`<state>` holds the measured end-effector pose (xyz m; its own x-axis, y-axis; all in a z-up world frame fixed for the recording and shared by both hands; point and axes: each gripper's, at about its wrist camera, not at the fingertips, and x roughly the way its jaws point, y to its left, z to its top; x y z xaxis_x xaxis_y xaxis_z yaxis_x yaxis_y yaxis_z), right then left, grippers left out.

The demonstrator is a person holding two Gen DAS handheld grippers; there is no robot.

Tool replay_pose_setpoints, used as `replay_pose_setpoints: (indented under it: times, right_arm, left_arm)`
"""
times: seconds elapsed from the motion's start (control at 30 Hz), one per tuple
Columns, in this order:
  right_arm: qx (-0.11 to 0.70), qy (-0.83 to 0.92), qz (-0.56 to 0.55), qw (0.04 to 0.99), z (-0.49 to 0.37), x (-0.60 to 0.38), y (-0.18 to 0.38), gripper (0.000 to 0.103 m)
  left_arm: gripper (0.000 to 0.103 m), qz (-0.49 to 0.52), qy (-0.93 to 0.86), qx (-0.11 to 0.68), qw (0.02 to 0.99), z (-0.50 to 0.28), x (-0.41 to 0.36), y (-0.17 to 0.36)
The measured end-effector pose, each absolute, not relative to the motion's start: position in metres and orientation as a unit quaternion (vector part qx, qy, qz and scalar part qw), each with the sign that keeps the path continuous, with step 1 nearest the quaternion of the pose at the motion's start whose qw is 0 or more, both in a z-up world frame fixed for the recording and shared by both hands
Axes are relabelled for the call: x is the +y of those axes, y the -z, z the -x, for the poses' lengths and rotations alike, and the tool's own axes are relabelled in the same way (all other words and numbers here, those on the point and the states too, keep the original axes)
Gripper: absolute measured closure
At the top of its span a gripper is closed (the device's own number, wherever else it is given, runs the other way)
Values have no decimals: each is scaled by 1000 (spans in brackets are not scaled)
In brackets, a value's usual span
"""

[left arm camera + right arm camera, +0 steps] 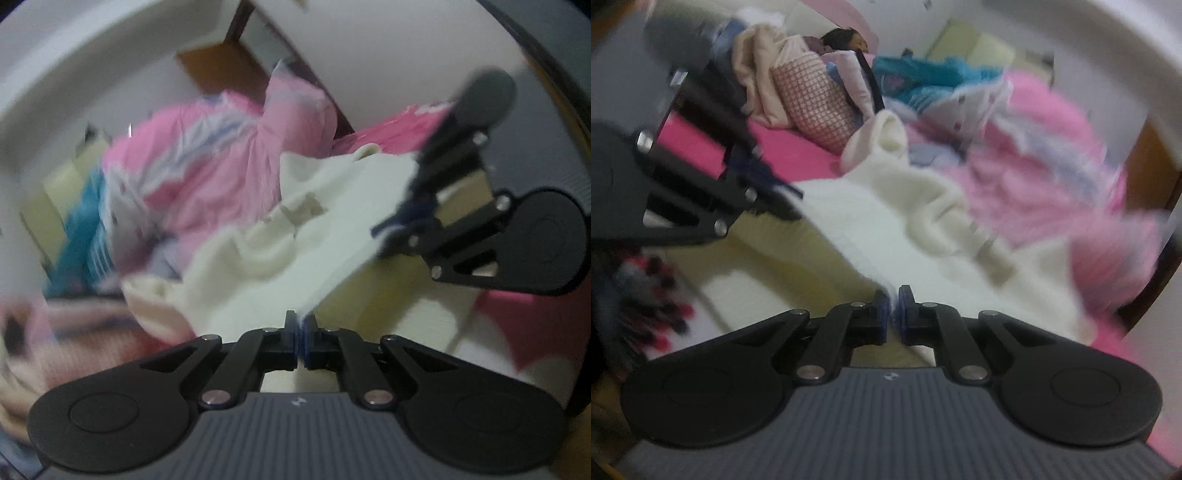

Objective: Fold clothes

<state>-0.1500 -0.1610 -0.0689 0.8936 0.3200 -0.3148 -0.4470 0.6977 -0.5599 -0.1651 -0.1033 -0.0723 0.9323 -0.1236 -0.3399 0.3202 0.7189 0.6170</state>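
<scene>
Grippers left (300,334) and right (893,317) clamped on cream garment (258,295); houndstooth bag (816,107) right-view only

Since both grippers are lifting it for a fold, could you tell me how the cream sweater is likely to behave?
Probably floppy: the cream sweater sags and bunches between the left hand-held gripper and the right hand-held gripper. Its fuzzy knit looks grippy rather than slippery. It seems fairly thick, so folds may spring open.

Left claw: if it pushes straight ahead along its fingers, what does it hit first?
The left claw is shut on the cream garment, so more of that cloth comes first. Beyond it lies the pink bedding, probably next; blur makes depth uncertain.
</scene>
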Motion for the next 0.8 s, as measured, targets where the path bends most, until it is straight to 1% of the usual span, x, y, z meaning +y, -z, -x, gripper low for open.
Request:
replay_pose_setpoints:
  times: [0.07, 0.2, 0.4, 0.57, 0.67, 0.77, 0.8]
  right_arm:
    - [64, -191, 359, 911, 156, -156, 75, 98]
    - [61, -187, 366, 910, 151, -155, 80, 98]
    - [97, -219, 375, 896, 152, -158, 81, 98]
    - [123, -250, 390, 877, 168, -161, 83, 98]
    - [141, -260, 391, 871, 176, -162, 82, 99]
    - [157, -265, 379, 873, 176, -164, 79, 99]
    - [164, -268, 372, 873, 174, -164, 77, 98]
  left_arm:
    - [100, -384, 114, 115, 909, 171, -107, 78]
    - [100, -372, 132, 148, 907, 168, -105, 82]
    - [100, -351, 157, 196, 902, 162, -102, 88]
    - [100, -301, 177, 220, 911, 166, -86, 80]
    - [99, -284, 188, 232, 911, 166, -80, 80]
    - [99, -292, 187, 232, 909, 166, -81, 83]
    - [97, -294, 187, 232, 908, 165, -81, 83]
